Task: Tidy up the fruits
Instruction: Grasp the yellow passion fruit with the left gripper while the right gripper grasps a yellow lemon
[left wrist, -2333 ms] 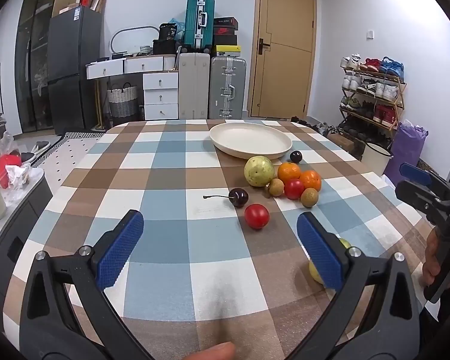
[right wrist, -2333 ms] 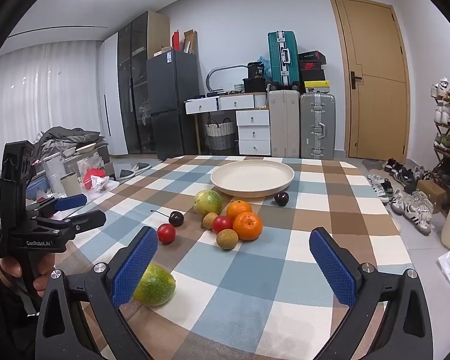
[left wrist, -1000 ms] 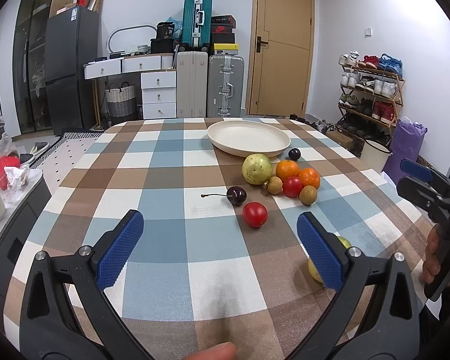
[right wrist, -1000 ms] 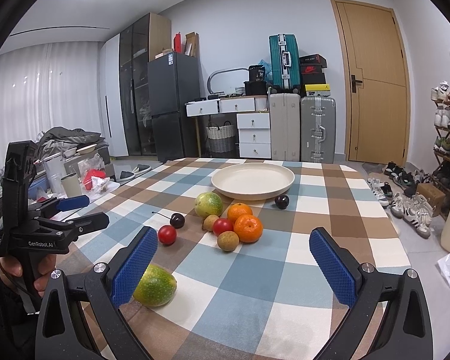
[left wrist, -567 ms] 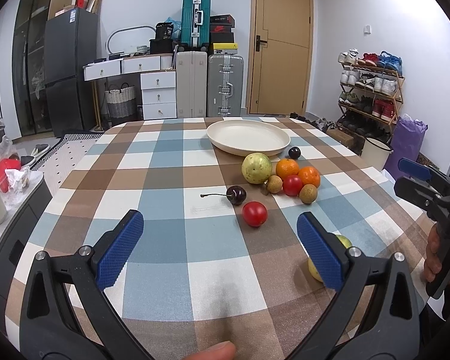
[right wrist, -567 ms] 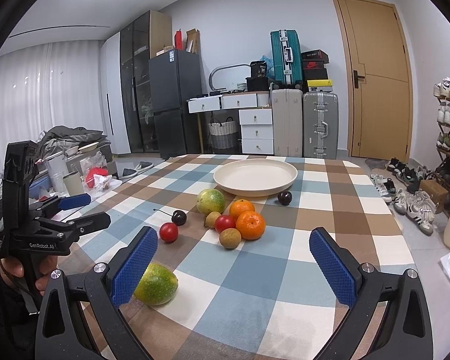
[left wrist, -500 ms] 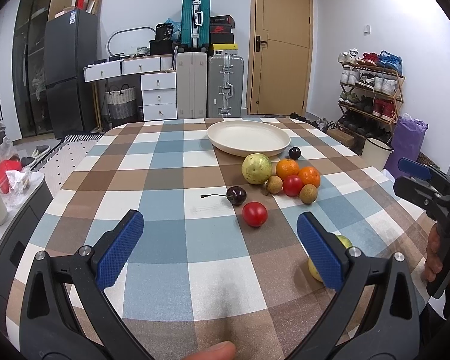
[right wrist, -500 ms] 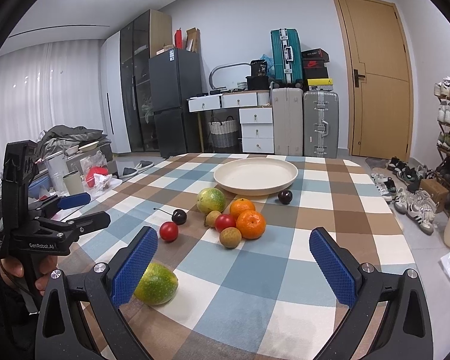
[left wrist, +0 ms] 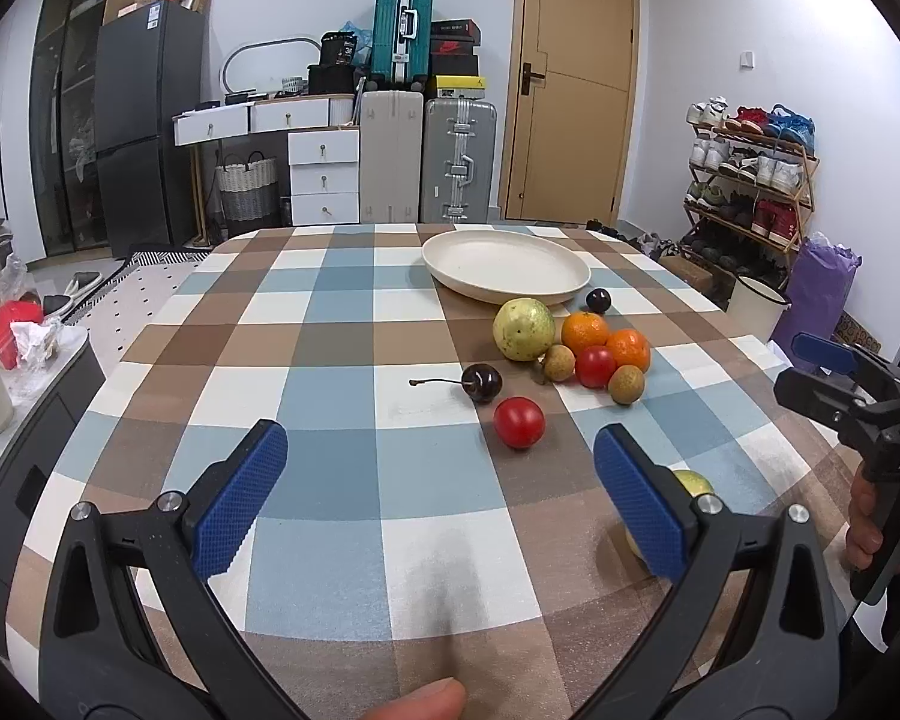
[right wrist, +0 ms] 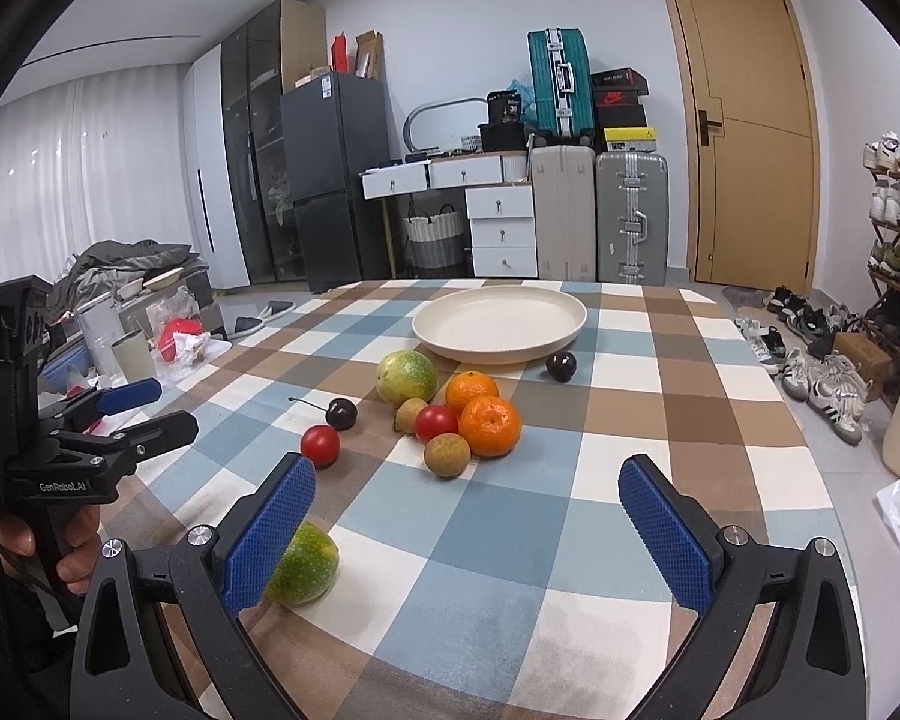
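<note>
The left gripper (left wrist: 438,498) is held wide apart over the near part of the checked table (left wrist: 330,330), w/ nothing between its blue pads. The right gripper (right wrist: 468,534) is also spread wide and nothing is held or touched by it.

The fruits are seen ahead of both grippers: a red tomato (left wrist: 519,422) and a dark cherry (left wrist: 482,383) nearest to the left gripper, then a cluster w/ a green guava (left wrist: 523,329), two oranges (left wrist: 585,331), a second tomato (left wrist: 594,366) and two small brown fruits (left wrist: 626,384). A dark plum (left wrist: 598,300) lies just beside the cream plate (left wrist: 504,267) at the far side; nothing is seen in the plate.

A green-yellow fruit (right wrist: 303,564) lies near, approx. beside the right gripper's left pad; it is partly hidden there, and in the left wrist view it is mostly covered by the right pad.
</note>
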The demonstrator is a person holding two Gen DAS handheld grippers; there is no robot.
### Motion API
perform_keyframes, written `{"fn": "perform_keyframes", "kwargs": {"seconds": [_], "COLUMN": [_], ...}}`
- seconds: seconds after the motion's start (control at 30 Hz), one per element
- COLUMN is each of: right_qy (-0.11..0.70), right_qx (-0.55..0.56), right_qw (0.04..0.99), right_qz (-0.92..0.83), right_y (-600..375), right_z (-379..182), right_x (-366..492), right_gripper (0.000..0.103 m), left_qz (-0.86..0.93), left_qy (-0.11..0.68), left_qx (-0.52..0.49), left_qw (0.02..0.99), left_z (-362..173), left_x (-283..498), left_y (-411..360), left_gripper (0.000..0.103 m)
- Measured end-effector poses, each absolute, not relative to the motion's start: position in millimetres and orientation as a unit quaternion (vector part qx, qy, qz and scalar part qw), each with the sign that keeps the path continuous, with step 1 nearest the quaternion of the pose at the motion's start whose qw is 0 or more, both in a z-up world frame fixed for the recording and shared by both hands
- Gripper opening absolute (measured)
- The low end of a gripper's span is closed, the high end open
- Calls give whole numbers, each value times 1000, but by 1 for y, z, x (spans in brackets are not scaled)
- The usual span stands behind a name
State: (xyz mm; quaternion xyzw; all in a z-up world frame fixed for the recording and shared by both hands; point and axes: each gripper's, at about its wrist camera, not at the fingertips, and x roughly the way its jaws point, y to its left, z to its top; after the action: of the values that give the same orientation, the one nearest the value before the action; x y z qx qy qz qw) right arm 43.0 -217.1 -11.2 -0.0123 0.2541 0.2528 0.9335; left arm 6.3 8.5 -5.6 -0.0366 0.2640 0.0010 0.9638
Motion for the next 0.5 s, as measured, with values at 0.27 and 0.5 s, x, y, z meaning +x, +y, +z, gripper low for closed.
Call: {"fn": "perform_keyframes", "kwargs": {"seconds": [0.27, 0.5], "right_qy": [299, 331], "right_qx": [-24, -26], "right_qw": [920, 911], "right_qz": [251, 245], "right_y": [-210, -211], "right_z": [-21, -25], "right_x": [57, 66], "right_gripper": [103, 103], "left_qz": [-11, -27], "left_qy": [295, 328], "left_qx": [-39, -22], "left_qw": [955, 944], "left_z": [-12, -19], "left_x": [16, 23], "left_y": [0, -24], "left_gripper": [102, 102]}}
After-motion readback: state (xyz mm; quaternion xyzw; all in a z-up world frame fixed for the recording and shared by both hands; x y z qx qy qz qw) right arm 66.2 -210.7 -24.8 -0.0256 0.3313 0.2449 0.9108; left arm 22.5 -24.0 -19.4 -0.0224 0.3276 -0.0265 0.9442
